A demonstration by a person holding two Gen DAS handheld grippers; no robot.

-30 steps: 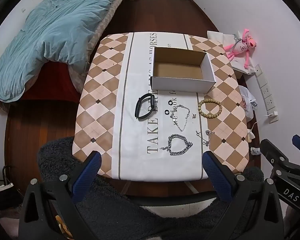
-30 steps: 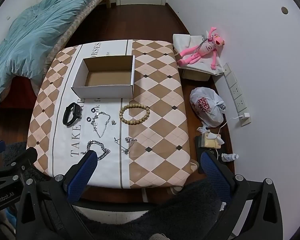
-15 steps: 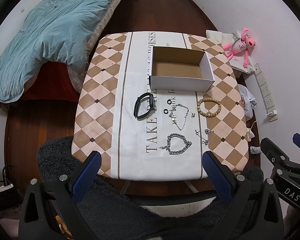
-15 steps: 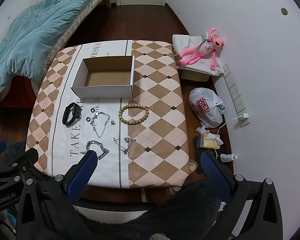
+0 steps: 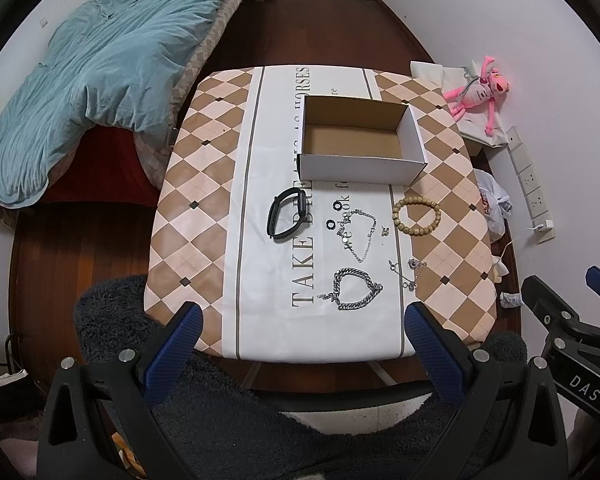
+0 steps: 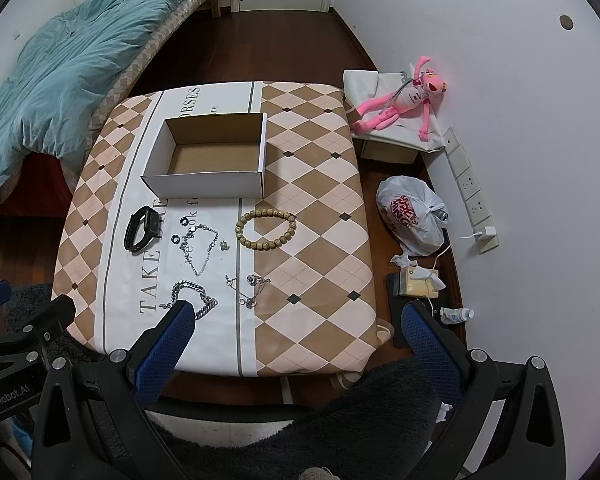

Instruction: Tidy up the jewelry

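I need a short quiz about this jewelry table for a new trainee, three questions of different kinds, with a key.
1. True or false: the cardboard box already holds jewelry.
2. Which item lies nearest the left edge of the table? A) beaded bracelet B) black wristband C) heavy silver chain
3. Fill in: the left gripper and the right gripper both have their jaws ____.

Key: 1 false, the box is empty. 2 B. 3 open, holding nothing.
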